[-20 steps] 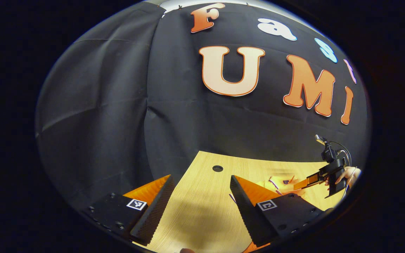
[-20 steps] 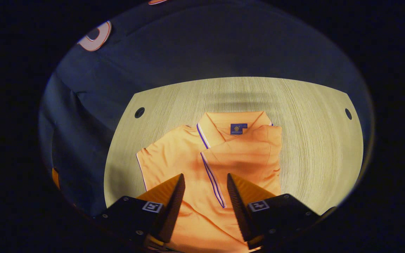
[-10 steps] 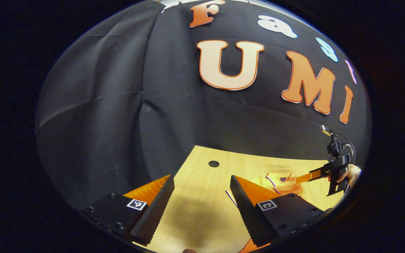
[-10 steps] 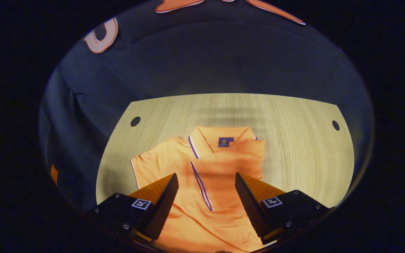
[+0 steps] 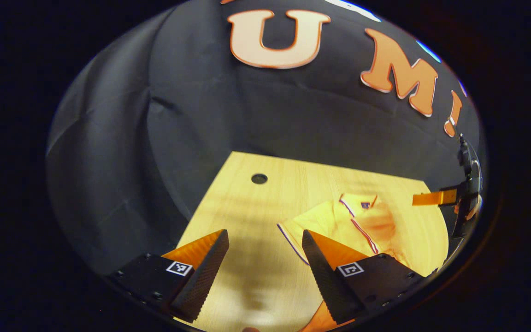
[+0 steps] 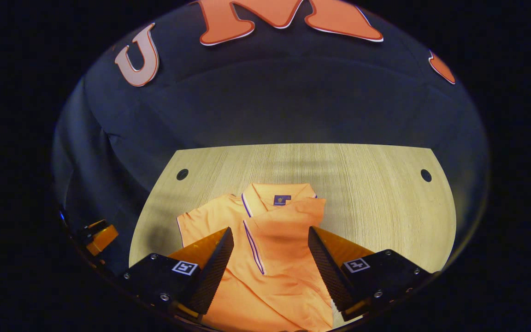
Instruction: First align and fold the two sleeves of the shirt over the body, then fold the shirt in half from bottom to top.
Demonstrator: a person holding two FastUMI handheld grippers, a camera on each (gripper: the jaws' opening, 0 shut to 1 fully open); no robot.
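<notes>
Wooden desk (image 6: 376, 203) carries a soft, light polo shirt (image 6: 270, 258); take its unfolded left sleeve (image 6: 196, 223) at the hem. Both the left gripper (image 5: 265, 263) and the right gripper (image 6: 270, 265) are wide open and hold nothing.

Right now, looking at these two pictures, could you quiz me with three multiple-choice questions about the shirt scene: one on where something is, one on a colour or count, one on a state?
1. Where does the shirt lie?
A. on the wooden table
B. hanging on the wall
C. on the floor

2. How many round holes show in the table top in the right gripper view?
A. none
B. two
C. five

3. How is the sleeve at the right in the right gripper view?
A. cut off
B. spread out on the table
C. folded over the shirt's body

Answers:
1 A: the orange shirt rests flat on the table.
2 B: one hole sits near the far left corner, the other hole near the far right.
3 C: that folded sleeve covers the chest, while the other sleeve lies spread out.
</notes>
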